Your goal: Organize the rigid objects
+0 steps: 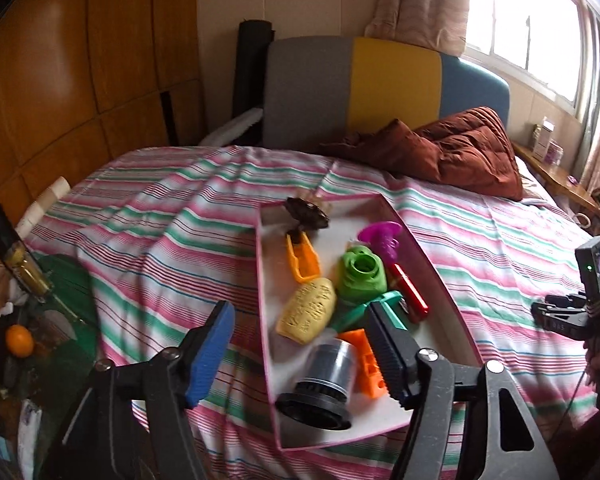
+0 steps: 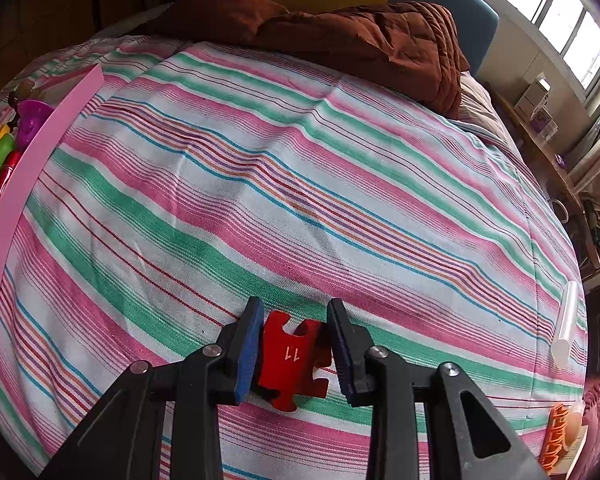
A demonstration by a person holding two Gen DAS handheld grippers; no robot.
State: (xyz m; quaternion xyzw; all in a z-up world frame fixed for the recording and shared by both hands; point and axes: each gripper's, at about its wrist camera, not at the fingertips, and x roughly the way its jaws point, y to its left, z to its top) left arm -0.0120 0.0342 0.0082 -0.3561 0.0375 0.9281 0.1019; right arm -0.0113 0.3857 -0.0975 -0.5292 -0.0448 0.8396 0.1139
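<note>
A shallow pink-walled box [image 1: 432, 256] lies on the striped bed. It holds several small objects: a yellow engraved lump [image 1: 308, 315], a green cup-like piece [image 1: 362, 276], a purple piece [image 1: 382, 238], a red bar [image 1: 410, 290], orange pieces [image 1: 302, 258] and a black-and-clear cylinder [image 1: 324, 384]. My left gripper [image 1: 300, 344] is open and empty, hovering over the box's near end. My right gripper [image 2: 294, 350] has its fingers around a red puzzle piece [image 2: 290, 360] marked 11, lying on the sheet; a gap shows on the right side. The box's pink wall [image 2: 28, 184] shows at far left.
A brown quilt [image 1: 452, 148] is bunched near the headboard [image 1: 356, 88]. A clear tube [image 2: 566, 330] lies near the bed's right edge, with an orange item [image 2: 558, 440] beyond it. A cluttered stand with an orange fruit [image 1: 19, 340] is left of the bed.
</note>
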